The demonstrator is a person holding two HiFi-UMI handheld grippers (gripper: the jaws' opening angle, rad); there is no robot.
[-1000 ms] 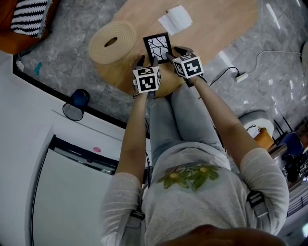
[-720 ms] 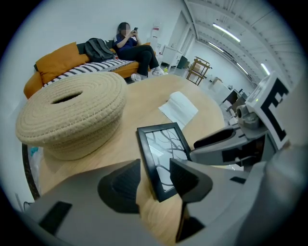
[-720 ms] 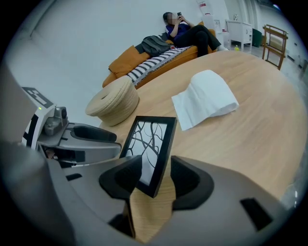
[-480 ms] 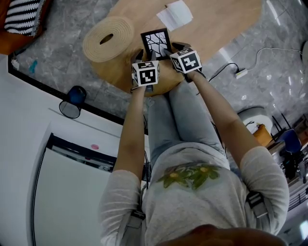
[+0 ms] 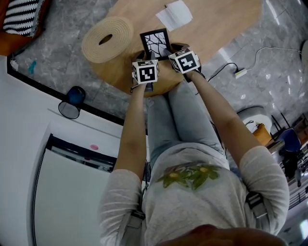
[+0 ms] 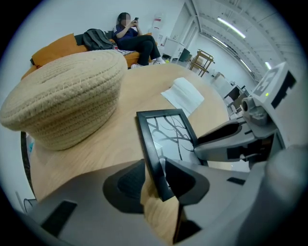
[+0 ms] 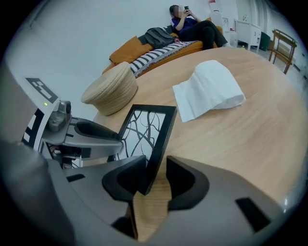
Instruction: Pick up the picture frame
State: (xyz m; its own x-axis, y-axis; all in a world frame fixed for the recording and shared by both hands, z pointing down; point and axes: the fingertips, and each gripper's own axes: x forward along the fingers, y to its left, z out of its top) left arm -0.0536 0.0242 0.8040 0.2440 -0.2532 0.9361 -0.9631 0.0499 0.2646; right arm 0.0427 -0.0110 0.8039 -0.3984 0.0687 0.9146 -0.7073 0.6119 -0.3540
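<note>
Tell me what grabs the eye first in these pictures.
A black picture frame with a branch print stands near the edge of the wooden table, gripped from both sides. The left gripper takes its left edge and the right gripper its right, their jaws having just been closing onto it. Left of it sits a round woven basket; behind it lies a folded white cloth.

There are two grippers, left (image 6: 156, 180) and right (image 7: 153, 180), their jaws just closing with an edge of the one picture frame (image 5: 156, 42) between each pair. Beyond them the one table (image 5: 226, 24) bears one woven basket (image 5: 107, 38), out past the left gripper, and one folded white cloth (image 5: 175, 14), ahead of the right gripper. One dark bucket (image 5: 73, 102) is on the floor behind the left gripper.
</note>
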